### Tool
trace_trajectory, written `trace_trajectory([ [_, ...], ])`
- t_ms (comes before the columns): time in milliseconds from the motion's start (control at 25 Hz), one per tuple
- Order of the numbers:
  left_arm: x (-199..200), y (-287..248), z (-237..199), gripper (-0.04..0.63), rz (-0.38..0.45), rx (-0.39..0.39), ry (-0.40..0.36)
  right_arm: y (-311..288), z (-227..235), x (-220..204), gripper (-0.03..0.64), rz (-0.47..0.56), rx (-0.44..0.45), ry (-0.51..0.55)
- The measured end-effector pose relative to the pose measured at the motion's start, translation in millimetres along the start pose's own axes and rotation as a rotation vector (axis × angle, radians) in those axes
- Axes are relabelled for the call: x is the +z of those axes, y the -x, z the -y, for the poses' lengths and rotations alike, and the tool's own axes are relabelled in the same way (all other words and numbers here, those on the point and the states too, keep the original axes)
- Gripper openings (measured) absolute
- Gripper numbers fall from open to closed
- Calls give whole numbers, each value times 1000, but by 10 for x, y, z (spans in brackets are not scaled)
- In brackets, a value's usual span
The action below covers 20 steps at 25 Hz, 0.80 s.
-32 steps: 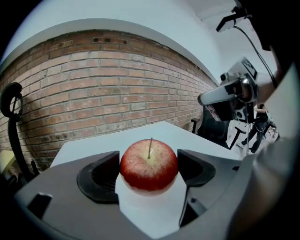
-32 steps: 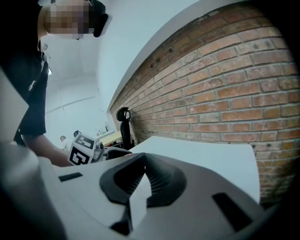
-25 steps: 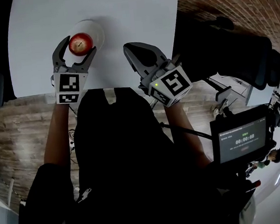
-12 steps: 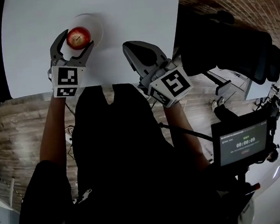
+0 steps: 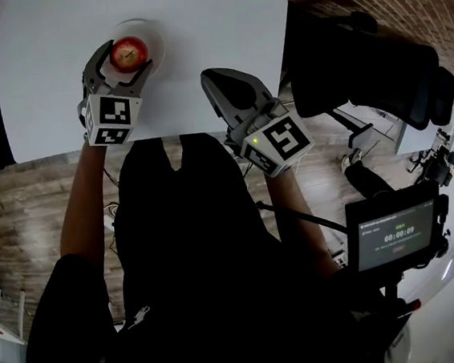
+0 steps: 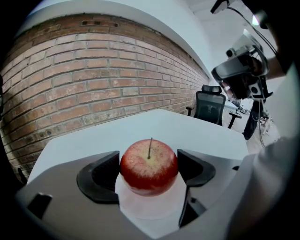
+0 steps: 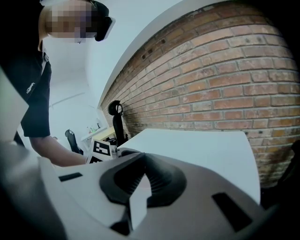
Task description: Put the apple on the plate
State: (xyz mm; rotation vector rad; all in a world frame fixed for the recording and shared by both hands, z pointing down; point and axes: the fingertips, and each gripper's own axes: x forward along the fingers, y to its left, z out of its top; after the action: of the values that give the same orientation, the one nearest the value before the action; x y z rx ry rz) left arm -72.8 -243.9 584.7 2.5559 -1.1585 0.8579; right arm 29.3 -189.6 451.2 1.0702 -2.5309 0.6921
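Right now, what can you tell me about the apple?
The apple is round and red, with yellowish speckles near the top and a thin stem pointing straight up. It looks whole and smooth. It stands upright between the left gripper's dark fingers, which press its two sides. The white plate lies right under it; I cannot tell if they touch.

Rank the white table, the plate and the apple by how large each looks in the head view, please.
1. white table, by far the largest.
2. plate, partly covered by the apple.
3. apple, the smallest, lying within the plate's outline.
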Motion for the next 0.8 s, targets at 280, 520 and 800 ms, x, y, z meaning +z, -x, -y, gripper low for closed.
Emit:
trace_trajectory([
  [280,23,-95,-10,391,-2,-3,-7,-1,6,-10,3,-7,-10,-9],
  [520,1,-141,-26,390,-16,-9,-26,-24,-9,4,4,-1,-13,-12],
  [800,14,-167,-6,391,-18,-13,-32,-6,0,-22,3,-9,-21,-25],
])
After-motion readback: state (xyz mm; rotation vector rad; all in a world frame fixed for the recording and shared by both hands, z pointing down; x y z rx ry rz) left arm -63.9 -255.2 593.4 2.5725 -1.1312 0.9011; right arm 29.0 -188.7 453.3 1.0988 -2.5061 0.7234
